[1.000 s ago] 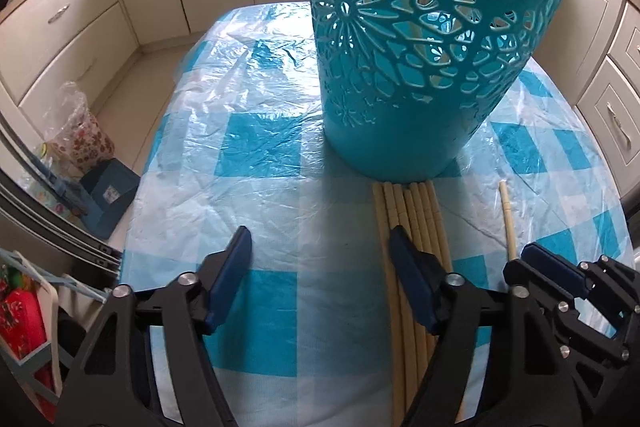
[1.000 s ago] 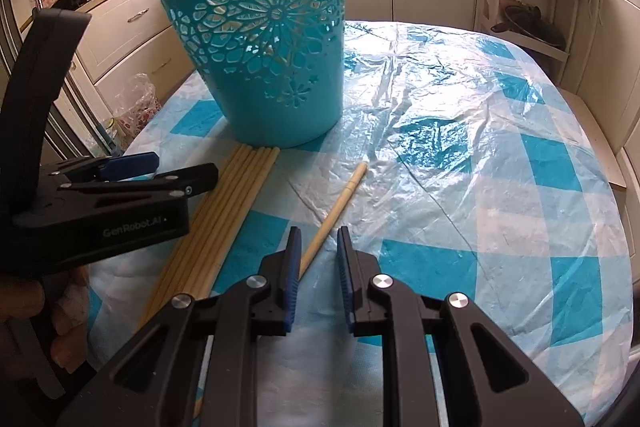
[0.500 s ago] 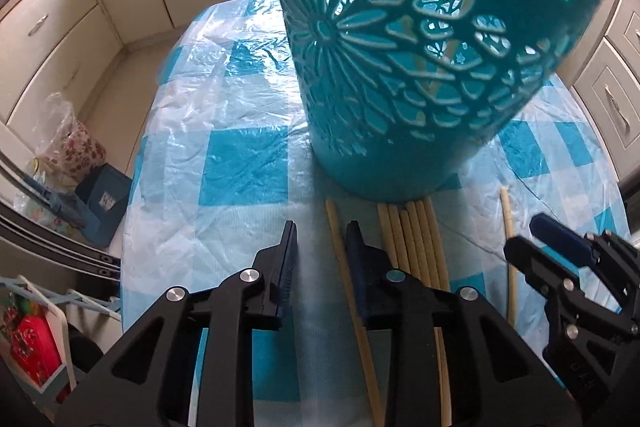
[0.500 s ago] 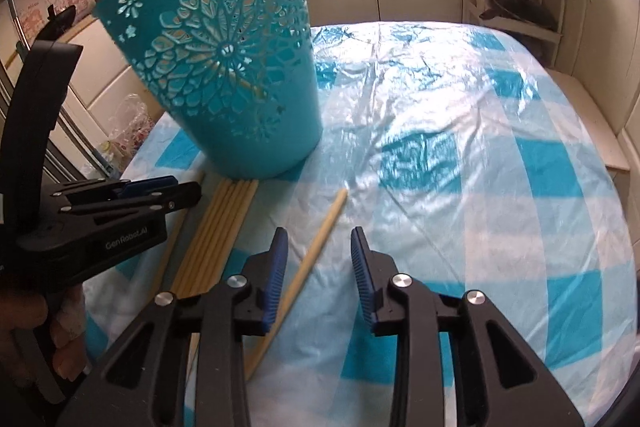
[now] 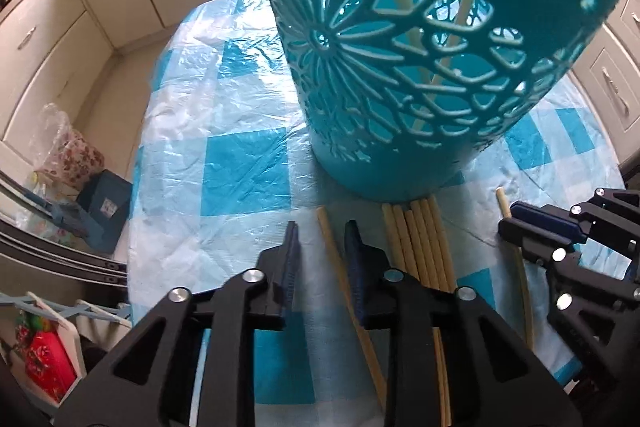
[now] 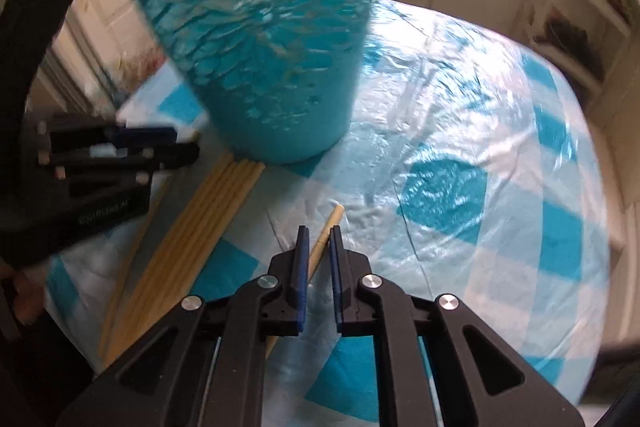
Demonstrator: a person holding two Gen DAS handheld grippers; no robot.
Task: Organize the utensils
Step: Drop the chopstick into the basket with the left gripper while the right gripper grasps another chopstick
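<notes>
My left gripper (image 5: 320, 239) is low over the table (image 5: 244, 167), which has a blue and white check cloth under clear plastic. Its two fingers are close together, with one long wooden stick (image 5: 332, 247) lying between them. I think they are just pinching it, but a thin gap shows on each side, so I cannot tell for sure.

Just to the right of that stick lies a bunch of sticks (image 5: 416, 239), side by side and touching. Their far ends sit against the bottom of the big blue basket (image 5: 420, 67). The basket stands just past my left fingers — it has flower holes cut in its wall, and through the holes I can see more sticks standing inside.

My right gripper (image 6: 318, 247) is near the table too. Its fingers are almost shut around one lone stick (image 6: 334, 217), which pokes out past the tips toward the basket. This view is blurry, so I cannot tell if the pads really press on it. The lone stick lies to the right of the bunch, a little apart from it.
</notes>
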